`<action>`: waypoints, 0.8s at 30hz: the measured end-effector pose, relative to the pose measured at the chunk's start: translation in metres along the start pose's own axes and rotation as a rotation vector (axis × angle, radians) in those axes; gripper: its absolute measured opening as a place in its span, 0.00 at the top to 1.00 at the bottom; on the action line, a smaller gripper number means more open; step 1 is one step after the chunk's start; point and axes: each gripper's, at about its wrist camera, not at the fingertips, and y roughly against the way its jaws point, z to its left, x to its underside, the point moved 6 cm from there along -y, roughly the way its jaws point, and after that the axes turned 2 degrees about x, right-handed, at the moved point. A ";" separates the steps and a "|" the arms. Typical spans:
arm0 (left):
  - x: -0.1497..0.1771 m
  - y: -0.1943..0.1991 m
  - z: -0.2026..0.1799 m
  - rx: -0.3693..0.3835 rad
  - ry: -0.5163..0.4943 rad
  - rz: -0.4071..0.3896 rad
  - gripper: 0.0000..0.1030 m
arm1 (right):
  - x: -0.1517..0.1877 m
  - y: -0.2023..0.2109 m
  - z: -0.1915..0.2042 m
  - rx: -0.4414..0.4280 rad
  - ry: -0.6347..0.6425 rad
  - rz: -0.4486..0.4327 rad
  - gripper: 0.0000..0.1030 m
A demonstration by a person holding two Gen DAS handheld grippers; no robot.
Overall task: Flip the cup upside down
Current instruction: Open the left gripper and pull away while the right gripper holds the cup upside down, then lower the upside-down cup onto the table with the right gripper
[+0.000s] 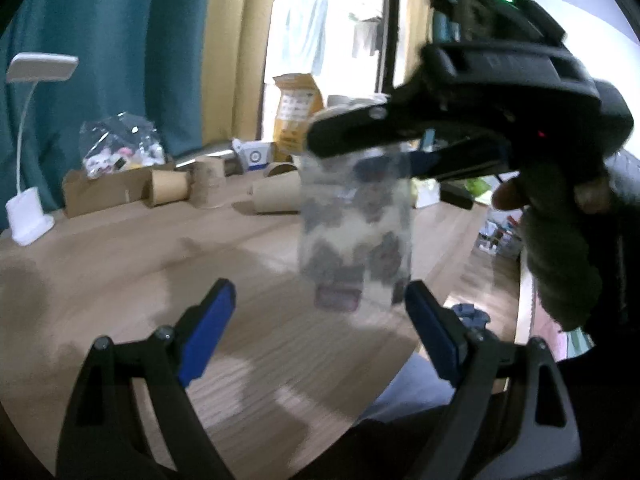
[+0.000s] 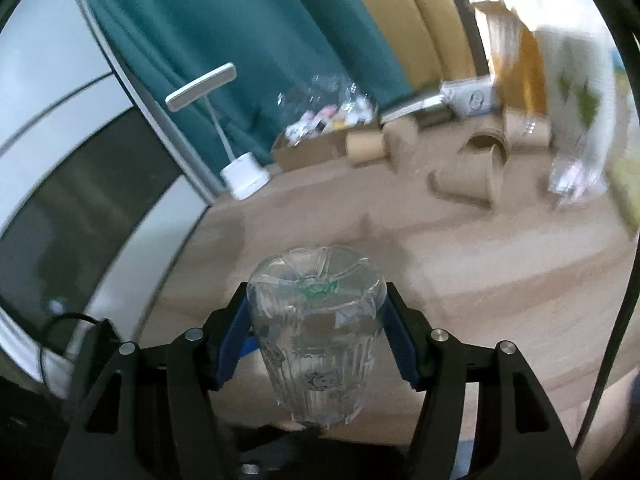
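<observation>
Cup (image 2: 316,336): clear plastic, ribbed, printed with small dark figures; clamped between the blue pads of the right gripper (image 2: 316,344), held in the air above the table (image 2: 500,280), not touching it. In the right wrist view its moulded base faces away from the camera and slightly up, the rim toward the gripper body; in the left wrist view the cup (image 1: 356,232) hangs below the right gripper (image 1: 400,148), blurred, its lower end near a dark red label; which end is up cannot be told there. Left gripper (image 1: 320,320): jaws wide apart, nothing between them, just below the cup and not touching it. Hand (image 1: 560,248): gloved, around the right gripper's handle, to the right of the cup. Table: pale wood grain, below the cup. Lamp (image 1: 28,152): white, flat head on a thin neck, far left of the cup at the table's back edge. Cardboard box (image 1: 104,188): behind and left of the cup, a clear bag (image 1: 120,144) of small items on it. Paper cups (image 1: 208,184): brown, several, some upright and some on their sides, behind the cup. Curtains: teal (image 1: 120,40) and tan (image 1: 236,40), beyond the table behind the cup.
</observation>
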 end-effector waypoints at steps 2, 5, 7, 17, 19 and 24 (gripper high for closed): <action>0.002 0.002 0.007 -0.006 0.024 0.008 0.15 | -0.003 0.002 -0.001 0.029 0.022 -0.033 0.36; 0.000 0.005 0.019 -0.025 0.067 0.004 0.15 | -0.003 0.002 -0.006 0.116 0.082 -0.080 0.36; -0.002 0.007 0.026 -0.041 0.087 -0.004 0.15 | -0.003 0.001 -0.009 0.160 0.106 -0.110 0.36; -0.012 0.007 0.057 -0.106 0.182 -0.038 0.15 | 0.007 -0.011 -0.023 0.241 0.203 -0.271 0.36; -0.013 0.006 0.063 -0.123 0.195 -0.037 0.15 | 0.010 -0.015 -0.027 0.233 0.205 -0.300 0.36; -0.012 0.000 0.073 -0.166 0.207 -0.031 0.15 | 0.019 -0.027 -0.029 0.228 0.225 -0.328 0.36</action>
